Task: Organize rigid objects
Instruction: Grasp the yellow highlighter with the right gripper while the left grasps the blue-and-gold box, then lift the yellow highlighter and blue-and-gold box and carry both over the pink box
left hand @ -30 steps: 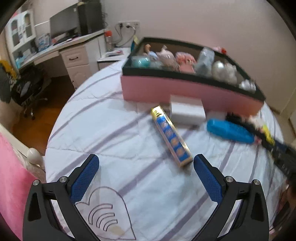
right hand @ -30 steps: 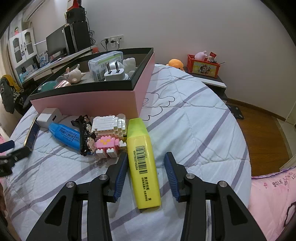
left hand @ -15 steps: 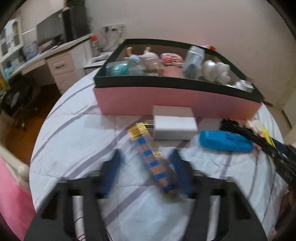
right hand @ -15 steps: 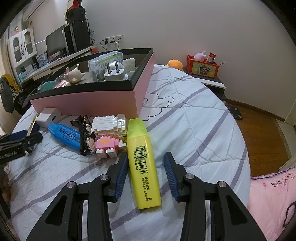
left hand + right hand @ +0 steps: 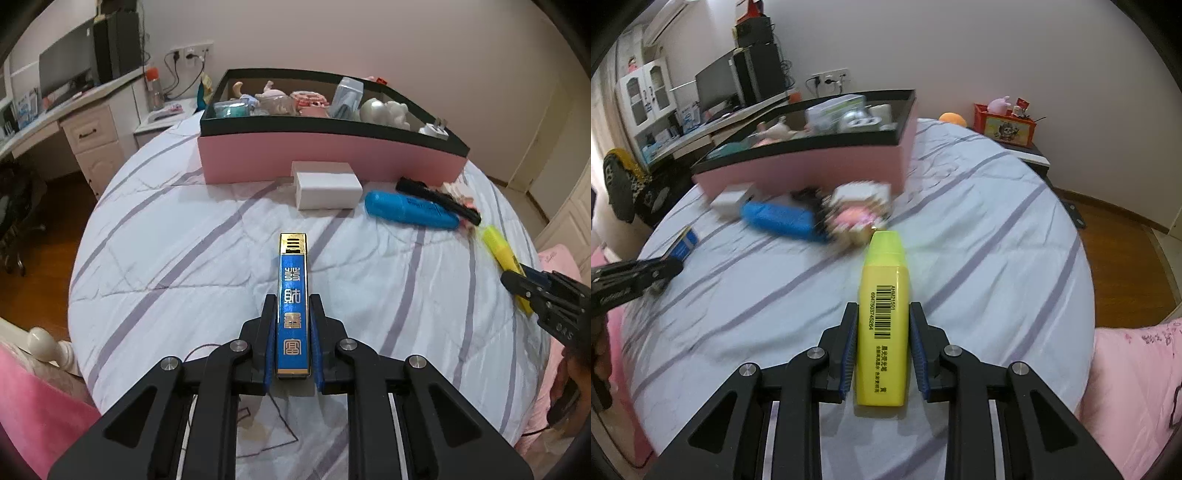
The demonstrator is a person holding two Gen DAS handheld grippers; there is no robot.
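Low in the middle of the left wrist frame, the left gripper (image 5: 293,336) is pinching a slim blue bar (image 5: 293,302), its jaws having just been closing until both blue pads are pressing the bar's long sides. That bar is looking glossy: royal blue face, gold characters running down it, gold edging and a gold cap with black slots at the far end, which is pointing up the frame toward the pink box (image 5: 332,157). Under it, the bed (image 5: 177,251) is showing its white quilt with purple stripes.

Over in the right wrist frame, again low and central, the right gripper (image 5: 882,339) is clamping a yellow highlighter (image 5: 884,325), its jaws having just been closing onto the body's flanks. This one is chunky and bright yellow, carrying a black barcode and small print, with a paler green-yellow cap at the far end.

Above centre in the left wrist frame, a white block (image 5: 327,184) is lying just in front of the pink box, and to its right a blue marker (image 5: 410,211) is sitting beside a black object too narrow to identify. The box, black-rimmed, is holding a jumble of small toys and a white plug. Left of centre in the right wrist frame, the pile by the box is blurring.
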